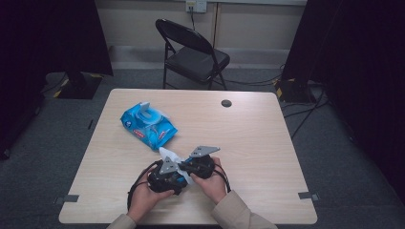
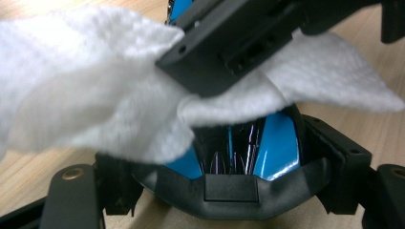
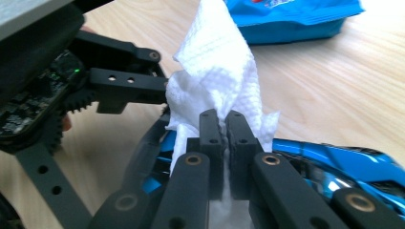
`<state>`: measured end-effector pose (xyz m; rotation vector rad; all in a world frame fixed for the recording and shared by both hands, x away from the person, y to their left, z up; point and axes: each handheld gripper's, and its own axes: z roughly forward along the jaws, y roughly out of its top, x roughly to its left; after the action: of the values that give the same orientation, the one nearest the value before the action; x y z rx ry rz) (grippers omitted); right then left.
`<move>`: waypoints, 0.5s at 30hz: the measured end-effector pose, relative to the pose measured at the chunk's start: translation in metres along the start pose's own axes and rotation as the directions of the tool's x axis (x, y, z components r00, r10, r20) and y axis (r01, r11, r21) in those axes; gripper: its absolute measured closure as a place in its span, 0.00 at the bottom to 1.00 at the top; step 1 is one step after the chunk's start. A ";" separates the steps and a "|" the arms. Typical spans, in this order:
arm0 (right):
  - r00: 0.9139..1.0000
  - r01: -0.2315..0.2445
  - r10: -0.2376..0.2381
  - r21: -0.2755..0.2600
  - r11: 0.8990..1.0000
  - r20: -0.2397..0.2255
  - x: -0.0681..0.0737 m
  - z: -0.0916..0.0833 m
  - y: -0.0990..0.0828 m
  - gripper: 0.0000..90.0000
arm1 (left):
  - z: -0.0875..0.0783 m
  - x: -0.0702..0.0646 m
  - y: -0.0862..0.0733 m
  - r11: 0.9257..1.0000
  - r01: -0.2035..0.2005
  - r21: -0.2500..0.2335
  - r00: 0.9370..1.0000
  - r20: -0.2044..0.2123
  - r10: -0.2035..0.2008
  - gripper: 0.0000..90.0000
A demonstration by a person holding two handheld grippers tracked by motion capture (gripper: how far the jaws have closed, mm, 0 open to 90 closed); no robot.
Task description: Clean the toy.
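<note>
Wet-wipe pack, blue and with its lid flipped up, is seen lying on the desk beyond the hands. Nearer the front edge, a shiny blue and black toy car is gripped by the left tongs, their jaws spread wide around its body. A white wipe is pinched by the right tongs, clenched tight on it, and is pressed against the car's top.
</note>
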<state>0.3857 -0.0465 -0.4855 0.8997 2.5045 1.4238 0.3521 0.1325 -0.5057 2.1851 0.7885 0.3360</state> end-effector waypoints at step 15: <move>0.997 -0.040 0.042 -0.028 0.999 0.072 -0.027 -0.007 -0.002 0.98 | 0.000 0.000 0.000 1.000 0.000 0.000 1.000 0.000 0.000 0.27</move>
<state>0.4037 -0.0673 -0.4880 0.9850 2.4226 1.4063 0.3520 0.1325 -0.5057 2.1857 0.7879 0.3357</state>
